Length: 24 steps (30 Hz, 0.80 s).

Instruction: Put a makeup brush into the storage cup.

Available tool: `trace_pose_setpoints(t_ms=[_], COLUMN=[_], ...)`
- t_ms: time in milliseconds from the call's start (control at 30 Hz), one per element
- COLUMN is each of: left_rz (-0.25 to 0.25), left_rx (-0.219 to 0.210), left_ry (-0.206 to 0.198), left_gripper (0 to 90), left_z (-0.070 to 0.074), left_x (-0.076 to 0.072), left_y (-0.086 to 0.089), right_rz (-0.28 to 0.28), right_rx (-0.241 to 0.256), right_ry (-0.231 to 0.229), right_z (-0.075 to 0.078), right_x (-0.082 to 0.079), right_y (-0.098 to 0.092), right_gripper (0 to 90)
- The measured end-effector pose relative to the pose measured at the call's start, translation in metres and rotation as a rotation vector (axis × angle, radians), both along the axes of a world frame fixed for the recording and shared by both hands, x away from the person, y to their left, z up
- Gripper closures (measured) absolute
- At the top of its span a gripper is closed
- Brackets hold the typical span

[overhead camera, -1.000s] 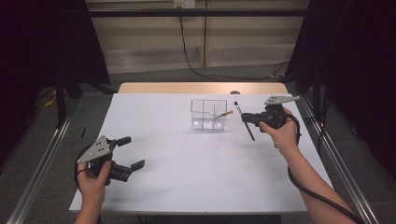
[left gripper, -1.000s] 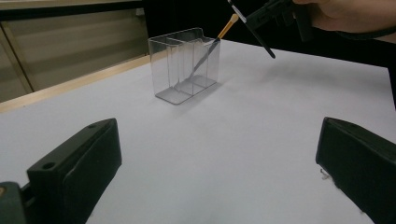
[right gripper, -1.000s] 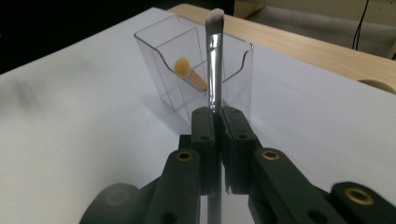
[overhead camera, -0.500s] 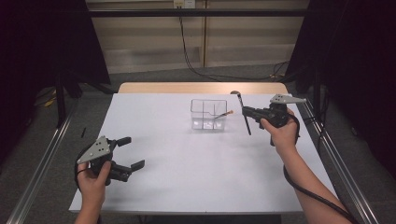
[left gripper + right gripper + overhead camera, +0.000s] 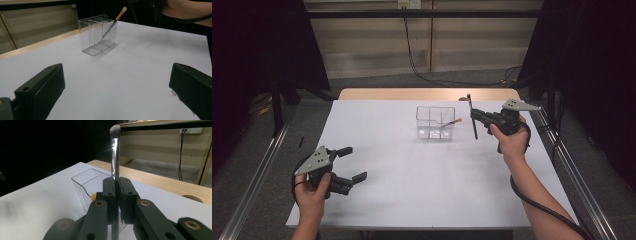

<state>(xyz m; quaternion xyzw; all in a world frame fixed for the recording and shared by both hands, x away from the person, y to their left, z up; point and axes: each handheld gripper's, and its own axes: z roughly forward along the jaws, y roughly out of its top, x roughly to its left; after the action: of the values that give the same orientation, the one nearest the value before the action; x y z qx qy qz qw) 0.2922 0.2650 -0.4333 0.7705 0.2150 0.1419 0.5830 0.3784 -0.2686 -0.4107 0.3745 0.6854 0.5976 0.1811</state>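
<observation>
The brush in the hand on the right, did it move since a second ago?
Yes. The right gripper, shut on the makeup brush, swung it from slanted to nearly upright, bristles up, beside the clear organizer. The left gripper stayed open near the table's front, and the orange-tipped brush stayed in the organizer.

The clear organizer (image 5: 435,121) sits on the table (image 5: 422,190), just left of the right gripper (image 5: 475,115). The makeup brush (image 5: 472,116) stands upright in that gripper, beside the organizer. Another brush (image 5: 112,23) leans inside it. The left gripper (image 5: 348,165) is well apart, nearer the front edge.
</observation>
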Motion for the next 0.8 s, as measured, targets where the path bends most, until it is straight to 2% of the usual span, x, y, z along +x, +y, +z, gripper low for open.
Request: trace_pose_setpoints(t_ms=[467,800], left_rz=[-0.003,-0.001], left_rx=[-0.001,-0.002], left_ry=[-0.001,0.000], left_gripper=[0.2,0.2], left_z=[0.000,-0.001], left_x=[0.000,0.000], left_y=[0.000,0.002], right_rz=[-0.009,-0.016], right_rx=[0.018,0.033], right_ry=[-0.044,-0.054], right_z=[0.009,0.012], right_x=[0.006,0.013], right_y=[0.004,0.011], right_gripper=[84.5,84.5])
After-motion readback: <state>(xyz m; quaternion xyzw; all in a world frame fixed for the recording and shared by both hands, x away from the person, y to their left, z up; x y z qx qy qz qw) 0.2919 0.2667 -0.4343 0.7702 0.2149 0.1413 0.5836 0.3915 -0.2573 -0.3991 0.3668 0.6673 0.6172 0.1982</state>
